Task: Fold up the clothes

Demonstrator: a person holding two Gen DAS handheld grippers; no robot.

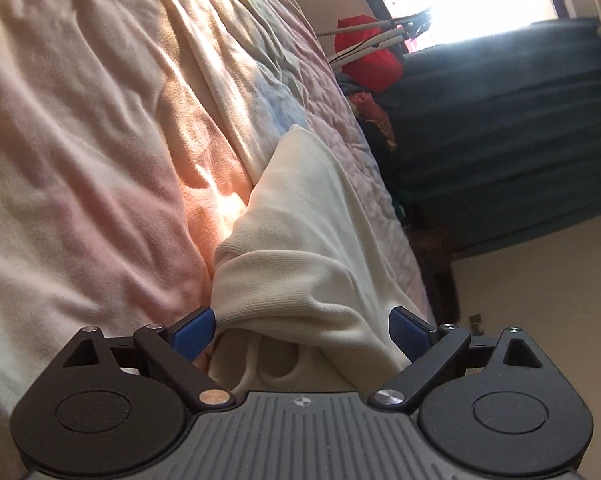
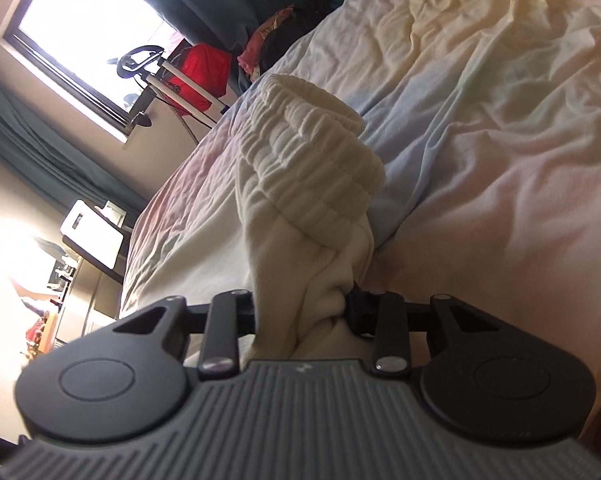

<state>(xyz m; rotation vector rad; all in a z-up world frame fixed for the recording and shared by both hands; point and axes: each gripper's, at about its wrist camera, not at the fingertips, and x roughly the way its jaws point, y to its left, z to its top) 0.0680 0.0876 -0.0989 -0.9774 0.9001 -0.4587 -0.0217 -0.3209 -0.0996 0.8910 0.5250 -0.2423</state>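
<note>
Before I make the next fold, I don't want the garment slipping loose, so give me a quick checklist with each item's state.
1. Right gripper shut on the cream garment: ok.
2. Left gripper holding the cloth: not ok, its blue pads stand apart around it.
3. Elastic waistband lying flat: not ok, bunched up.
4. Garment over the bedspread: ok.
5. Whole garment laid out smooth: cannot tell.

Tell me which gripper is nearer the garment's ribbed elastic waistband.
Right. The right gripper is shut on the cream garment just below its waistband. The left gripper is open around another part of the garment, no waistband in its view.
</note>
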